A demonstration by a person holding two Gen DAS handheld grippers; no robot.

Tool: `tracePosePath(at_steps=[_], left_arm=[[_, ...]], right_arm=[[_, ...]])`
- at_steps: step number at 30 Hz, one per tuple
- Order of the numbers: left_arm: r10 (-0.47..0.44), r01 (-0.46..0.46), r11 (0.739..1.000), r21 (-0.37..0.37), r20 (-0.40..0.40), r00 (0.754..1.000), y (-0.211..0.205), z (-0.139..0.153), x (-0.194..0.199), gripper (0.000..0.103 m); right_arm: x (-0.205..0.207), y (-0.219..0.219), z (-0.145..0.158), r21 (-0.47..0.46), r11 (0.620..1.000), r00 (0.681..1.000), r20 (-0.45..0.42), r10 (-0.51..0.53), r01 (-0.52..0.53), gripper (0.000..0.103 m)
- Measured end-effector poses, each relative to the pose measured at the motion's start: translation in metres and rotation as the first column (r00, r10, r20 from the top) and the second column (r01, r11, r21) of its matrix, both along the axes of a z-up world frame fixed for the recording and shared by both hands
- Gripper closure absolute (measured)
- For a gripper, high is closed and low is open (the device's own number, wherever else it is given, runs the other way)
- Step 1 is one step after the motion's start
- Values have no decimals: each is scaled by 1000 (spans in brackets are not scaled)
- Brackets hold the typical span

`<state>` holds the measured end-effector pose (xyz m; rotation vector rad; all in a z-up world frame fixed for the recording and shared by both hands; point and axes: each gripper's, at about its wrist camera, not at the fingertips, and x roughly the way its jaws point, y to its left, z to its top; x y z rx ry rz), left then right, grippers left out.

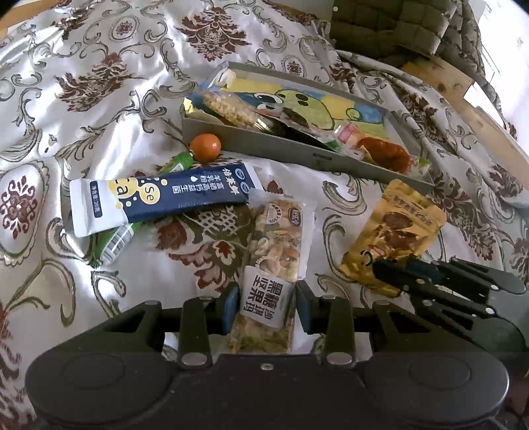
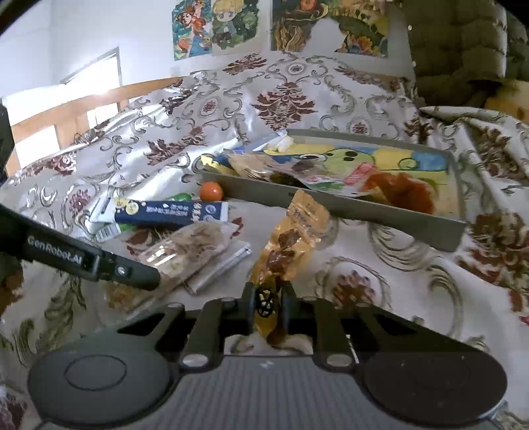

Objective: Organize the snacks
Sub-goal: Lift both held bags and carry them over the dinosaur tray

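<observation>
A clear nut-bar packet (image 1: 277, 238) with a white label lies on the patterned bedcover, and my left gripper (image 1: 267, 302) is shut on its near end. In the right wrist view the same packet (image 2: 188, 251) sits at the left finger's tip. My right gripper (image 2: 267, 304) is shut on the lower end of a gold packet (image 2: 291, 238), which stands up from the cover. From the left wrist view that gold packet (image 1: 396, 228) has the right gripper (image 1: 383, 268) at its near corner. A grey tray (image 1: 297, 149) beyond holds several snack packets.
A dark blue sachet (image 1: 185, 195) lies over a green packet (image 1: 112, 244) to the left, with a small orange ball (image 1: 205, 147) against the tray's wall. An olive quilted cushion (image 1: 386, 29) and a wooden bed frame (image 1: 463, 96) are at the far right.
</observation>
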<state>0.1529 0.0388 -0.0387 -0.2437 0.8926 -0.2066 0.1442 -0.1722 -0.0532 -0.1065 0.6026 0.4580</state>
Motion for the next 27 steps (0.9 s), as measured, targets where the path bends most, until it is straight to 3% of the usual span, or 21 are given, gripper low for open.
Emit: tracePosePath(at_steps=[8, 19, 27], left_arm=[[41, -41, 999, 11, 15, 999, -5, 5, -10, 65], [90, -90, 994, -55, -3, 996, -12, 17, -20, 66], [129, -118, 987, -109, 97, 987, -16, 43, -17, 66]], right_arm=[[-17, 7, 8, -46, 999, 996, 83, 24, -21, 88], [-27, 10, 19, -40, 998, 989, 138, 44, -39, 88], [-30, -4, 36, 20, 1000, 975, 222, -13, 9, 88]])
